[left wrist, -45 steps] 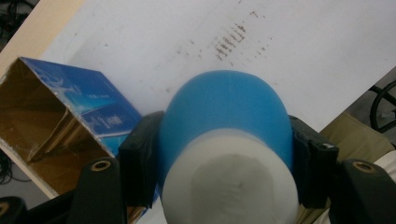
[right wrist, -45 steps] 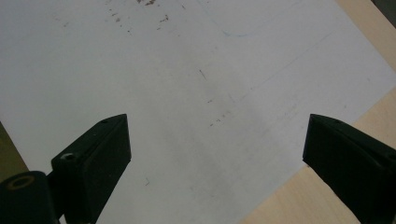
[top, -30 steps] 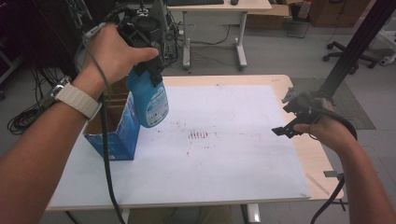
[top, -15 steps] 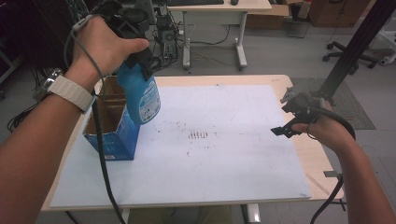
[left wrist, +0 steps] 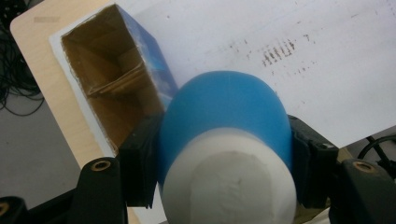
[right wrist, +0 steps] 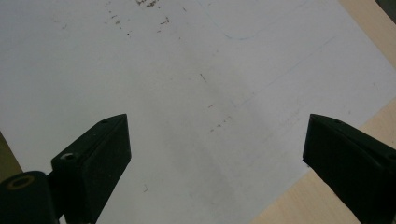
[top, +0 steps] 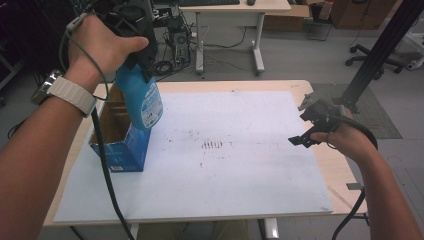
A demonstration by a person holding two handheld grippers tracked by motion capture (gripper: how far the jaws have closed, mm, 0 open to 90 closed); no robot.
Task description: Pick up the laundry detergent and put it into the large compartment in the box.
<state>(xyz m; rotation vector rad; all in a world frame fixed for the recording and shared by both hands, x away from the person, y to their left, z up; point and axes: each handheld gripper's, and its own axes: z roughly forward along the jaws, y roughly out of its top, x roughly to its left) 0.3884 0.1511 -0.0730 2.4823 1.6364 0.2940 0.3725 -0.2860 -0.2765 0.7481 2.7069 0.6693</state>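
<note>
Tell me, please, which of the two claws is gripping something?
The left claw: it clamps a blue bottle above the open carton. The right claw hangs open, with nothing between its jaws.

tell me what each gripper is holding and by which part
The left gripper is shut on the blue bottle, clamped on its shoulder just below the white cap, above the open box. The right gripper holds nothing; its jaws stand open.

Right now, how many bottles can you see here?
1: a blue bottle, held in the left gripper above the open blue box. More could be hidden deep inside the box.
</note>
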